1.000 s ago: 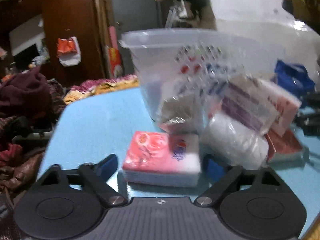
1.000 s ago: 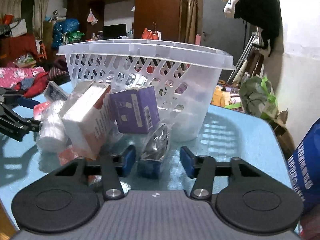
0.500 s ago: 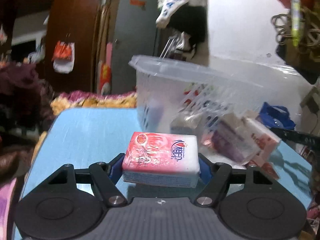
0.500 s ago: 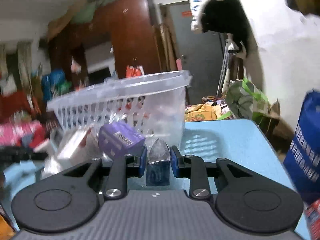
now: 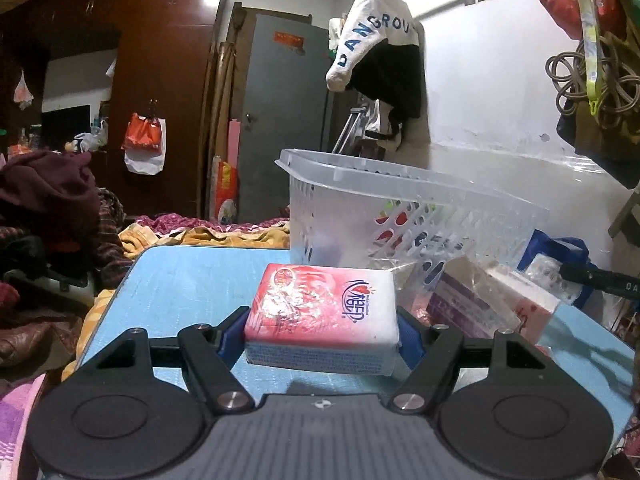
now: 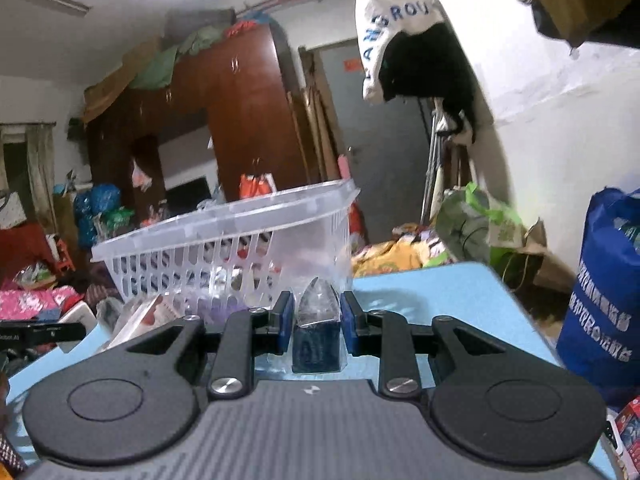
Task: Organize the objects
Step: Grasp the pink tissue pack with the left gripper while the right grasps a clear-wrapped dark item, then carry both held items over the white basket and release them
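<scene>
My left gripper (image 5: pixel 322 332) is shut on a pink and white tissue pack (image 5: pixel 324 312) and holds it above the blue table (image 5: pixel 180 280). A clear slotted plastic basket (image 5: pixel 400 216) stands beyond it, to the right. My right gripper (image 6: pixel 315 322) is shut on a small dark blue and silver packet (image 6: pixel 317 332), lifted in front of the same basket (image 6: pixel 224 248). Boxes (image 5: pixel 492 304) and packets lie on the table beside the basket.
A blue bag (image 6: pixel 604 292) stands at the table's right edge. Clothes and bedding (image 5: pixel 52 208) pile up left of the table. The right gripper's finger (image 5: pixel 600 280) shows at the right of the left wrist view. A wardrobe and a grey door stand behind.
Both grippers closed on their items and lifted them off the table. The views tilted upward, and the basket now sits lower in both.
</scene>
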A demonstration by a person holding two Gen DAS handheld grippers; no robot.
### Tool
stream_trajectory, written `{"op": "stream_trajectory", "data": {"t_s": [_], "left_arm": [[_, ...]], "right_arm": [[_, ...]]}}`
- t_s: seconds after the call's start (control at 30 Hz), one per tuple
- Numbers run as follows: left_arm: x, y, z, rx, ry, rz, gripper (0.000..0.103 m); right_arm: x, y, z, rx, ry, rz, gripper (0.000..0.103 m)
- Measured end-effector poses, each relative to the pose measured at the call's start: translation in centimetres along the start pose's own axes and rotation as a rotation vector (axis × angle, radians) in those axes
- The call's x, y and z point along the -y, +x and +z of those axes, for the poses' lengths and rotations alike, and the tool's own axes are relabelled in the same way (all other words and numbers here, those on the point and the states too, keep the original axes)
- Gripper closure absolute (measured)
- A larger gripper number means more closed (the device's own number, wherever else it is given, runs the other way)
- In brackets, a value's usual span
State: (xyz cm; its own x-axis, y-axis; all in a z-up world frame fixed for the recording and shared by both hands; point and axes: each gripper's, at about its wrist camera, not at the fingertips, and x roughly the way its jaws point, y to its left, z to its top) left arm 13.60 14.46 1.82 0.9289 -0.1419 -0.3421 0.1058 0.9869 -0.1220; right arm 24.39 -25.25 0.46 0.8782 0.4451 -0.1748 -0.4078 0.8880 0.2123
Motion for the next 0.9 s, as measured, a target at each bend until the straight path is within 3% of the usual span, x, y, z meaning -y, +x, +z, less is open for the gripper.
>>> {"op": "stream_trajectory", "data": {"t_s": [0.7,0.9], "left_arm": [[-0.1,-1.0,-0.2,0.075,0.002,0.027,0.027],[-0.1,-2.2,-0.1,0.17,-0.008,0.043,0.027]], "right_arm": [[0.0,-0.3,-0.1,0.025,0.013,0.013,0.074],[0.2,-1.0,0.3,0.061,0.037,0.026,0.074]]}}
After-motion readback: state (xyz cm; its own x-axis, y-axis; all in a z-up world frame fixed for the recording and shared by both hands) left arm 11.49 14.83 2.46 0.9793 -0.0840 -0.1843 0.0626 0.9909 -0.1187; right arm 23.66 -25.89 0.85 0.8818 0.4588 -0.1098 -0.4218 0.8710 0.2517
